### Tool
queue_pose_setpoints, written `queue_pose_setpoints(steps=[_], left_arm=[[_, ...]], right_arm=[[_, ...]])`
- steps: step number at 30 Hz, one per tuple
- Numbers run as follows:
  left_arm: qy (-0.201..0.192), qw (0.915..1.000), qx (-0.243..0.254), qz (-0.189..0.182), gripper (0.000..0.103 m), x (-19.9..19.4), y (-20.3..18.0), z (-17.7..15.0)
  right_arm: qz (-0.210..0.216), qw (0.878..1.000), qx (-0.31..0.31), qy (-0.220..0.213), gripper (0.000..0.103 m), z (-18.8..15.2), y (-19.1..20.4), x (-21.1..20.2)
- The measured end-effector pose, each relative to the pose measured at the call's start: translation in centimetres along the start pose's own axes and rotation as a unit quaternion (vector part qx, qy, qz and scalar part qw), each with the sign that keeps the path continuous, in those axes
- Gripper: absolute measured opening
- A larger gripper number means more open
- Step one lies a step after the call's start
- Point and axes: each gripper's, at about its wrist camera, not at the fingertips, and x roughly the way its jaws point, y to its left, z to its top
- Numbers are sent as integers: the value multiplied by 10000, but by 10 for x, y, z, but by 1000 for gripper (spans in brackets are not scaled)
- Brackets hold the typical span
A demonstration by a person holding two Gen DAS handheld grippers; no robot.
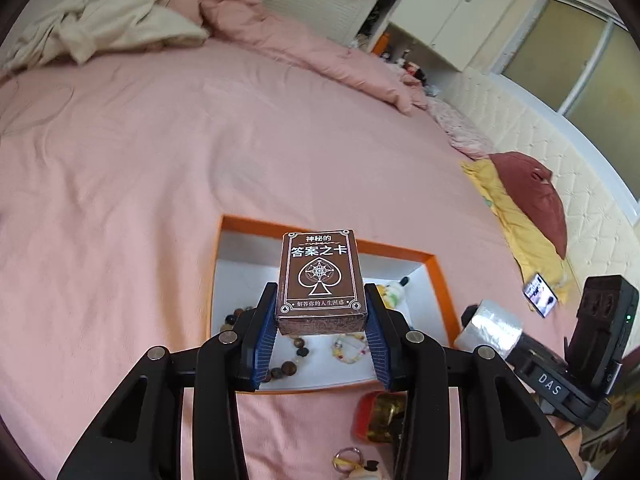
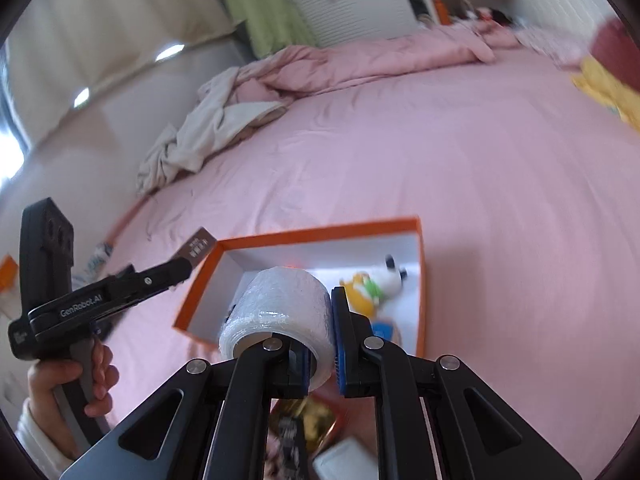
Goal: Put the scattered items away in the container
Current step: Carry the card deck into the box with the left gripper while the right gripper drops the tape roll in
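My left gripper (image 1: 320, 308) is shut on a brown card box (image 1: 320, 276) and holds it above the orange-rimmed white box (image 1: 436, 276) on the pink bed. Bead bracelets (image 1: 288, 364) and a small plush toy (image 1: 394, 292) lie inside the box. My right gripper (image 2: 320, 320) is shut on a roll of clear film (image 2: 280, 312), near the box's front edge (image 2: 320, 232); the roll also shows in the left wrist view (image 1: 492, 328). The plush toy (image 2: 372, 286) lies in the box. The left gripper with the card box (image 2: 198, 250) shows at the left.
A red-and-gold packet (image 1: 380, 416) and a keyring charm (image 1: 356, 464) lie on the sheet in front of the box. A phone (image 1: 540, 294), yellow cloth (image 1: 516, 220) and dark red pillow (image 1: 536, 196) lie at the right. Crumpled bedding (image 1: 132, 20) is far back.
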Motion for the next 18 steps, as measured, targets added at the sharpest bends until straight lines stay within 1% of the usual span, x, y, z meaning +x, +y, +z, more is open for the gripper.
queue_pose_setpoints(steps=[1,3,5,8,12,15,18], left_arm=[[63,10000,-64,31,42,4,3,-2],[189,9997,-10,131,42,11,3,-7],[198,9996,66,214,42,14,1,-9],[174,9997,-98,156,42,14,5,-9],[181,9995,-168,217,42,14,10,-13],[165,9994,-191,234,42,13,10,-15],[149,9993,-191,285,42,12,11,-16]], right_arm=[[-39,9999,-89,24,10,3,1,7],[-95,9998,-147,106,10,5,1,21],[-46,9998,17,185,10,1,-4,29],[17,9995,152,287,10,-3,-6,36],[21,9997,52,255,10,-6,-2,34],[22,9996,130,266,10,-8,-4,34],[25,9994,213,288,13,-9,-7,33]])
